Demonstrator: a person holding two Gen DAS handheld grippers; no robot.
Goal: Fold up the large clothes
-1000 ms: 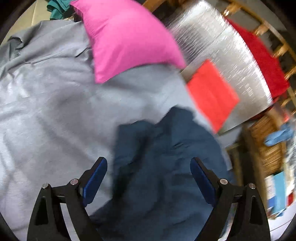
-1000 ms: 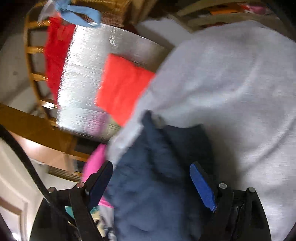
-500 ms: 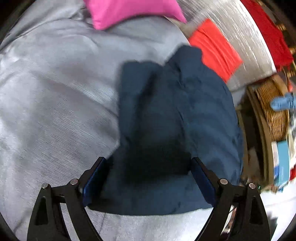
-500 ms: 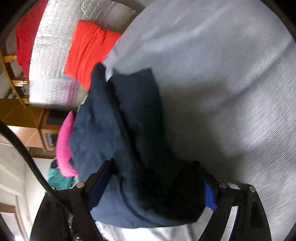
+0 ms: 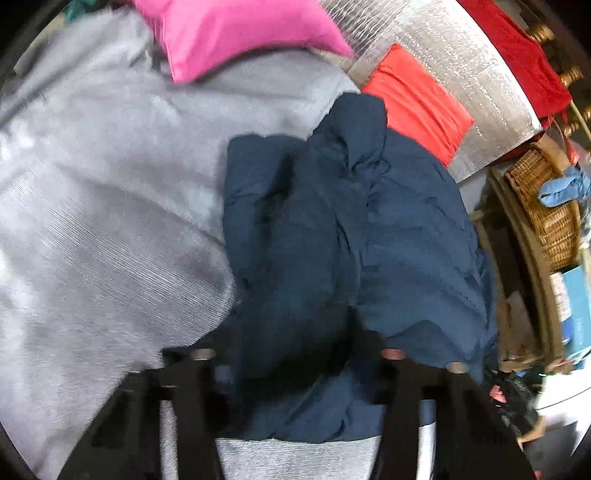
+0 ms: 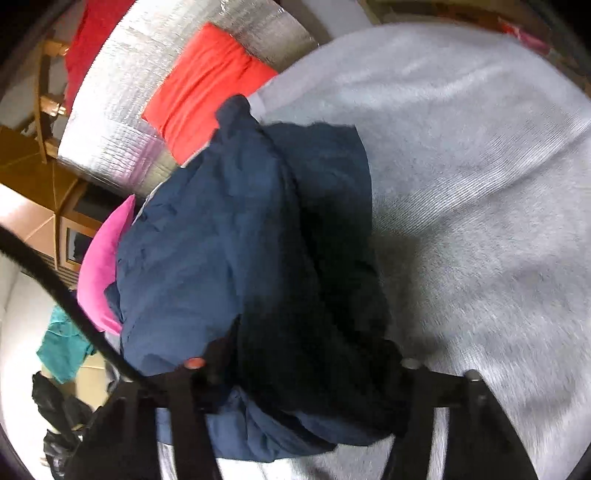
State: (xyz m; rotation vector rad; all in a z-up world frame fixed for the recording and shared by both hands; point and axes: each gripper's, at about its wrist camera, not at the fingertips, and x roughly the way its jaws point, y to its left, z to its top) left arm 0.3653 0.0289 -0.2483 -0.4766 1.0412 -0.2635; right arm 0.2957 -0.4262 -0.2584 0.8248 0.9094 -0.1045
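- A crumpled navy blue garment (image 5: 332, 236) lies bunched in a heap on a grey blanket (image 5: 92, 229), which covers the bed-like place it rests on.
- The left gripper (image 5: 295, 373) reaches into the near edge of the heap. Its jaws have just been closing, from wide apart a second ago to narrow now, with a fold of navy cloth gathered between them.
- The right gripper (image 6: 303, 376) has done the same at its own side of the heap: jaws just drawn in from wide, dark cloth bunched between them.
- Both fingertips are buried in fabric, so the pinch looks made, though the pads themselves are hidden.
- Judged from this, the garment is only now being picked up; lifting and spreading it flat likely comes next, and no fold is made yet.
- Beyond the heap lie a pink cushion (image 5: 236, 33), an orange-red folded cloth (image 5: 417, 99) on a silver quilted mat (image 5: 461, 66), and a wicker basket (image 5: 546, 206).
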